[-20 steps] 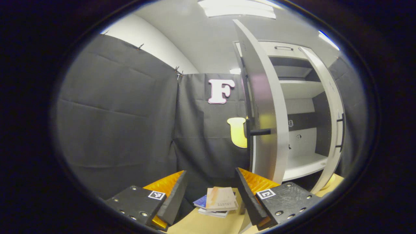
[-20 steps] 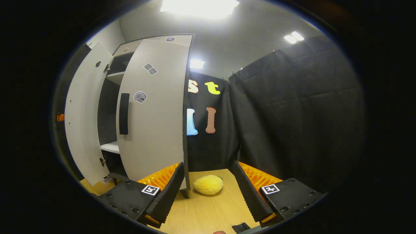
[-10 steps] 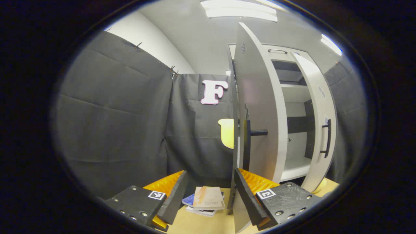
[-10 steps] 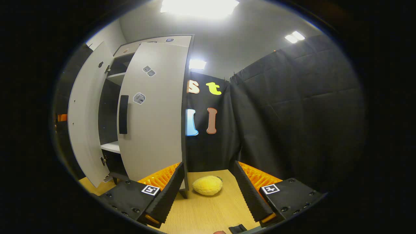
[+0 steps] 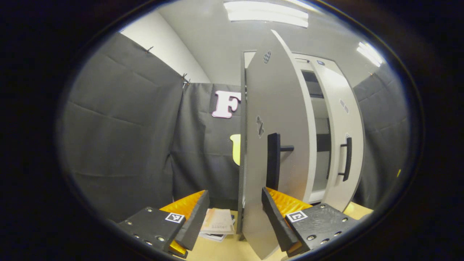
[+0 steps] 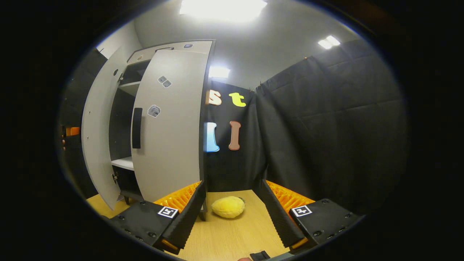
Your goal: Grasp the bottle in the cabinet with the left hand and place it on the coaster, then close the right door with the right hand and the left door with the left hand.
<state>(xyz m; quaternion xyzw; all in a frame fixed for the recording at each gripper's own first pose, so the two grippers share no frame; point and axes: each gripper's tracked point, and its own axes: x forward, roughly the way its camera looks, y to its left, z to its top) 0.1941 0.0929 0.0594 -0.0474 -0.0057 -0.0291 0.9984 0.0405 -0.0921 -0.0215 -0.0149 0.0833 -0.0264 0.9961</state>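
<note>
Bright ceiling lights [image 6: 223, 7], glare, fisheye bending

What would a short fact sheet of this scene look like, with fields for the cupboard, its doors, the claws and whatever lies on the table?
cupboard: pale cabinet on the table, shelves inside
left door: left door partly open, dark handle
right door: right door nearly shut, a gap left
left claw: left claw open, holding nothing, lower edge of the left door between its fingers
right claw: right claw open, holding nothing
on table: booklets beside the left door; yellow plush beside the right door
</note>
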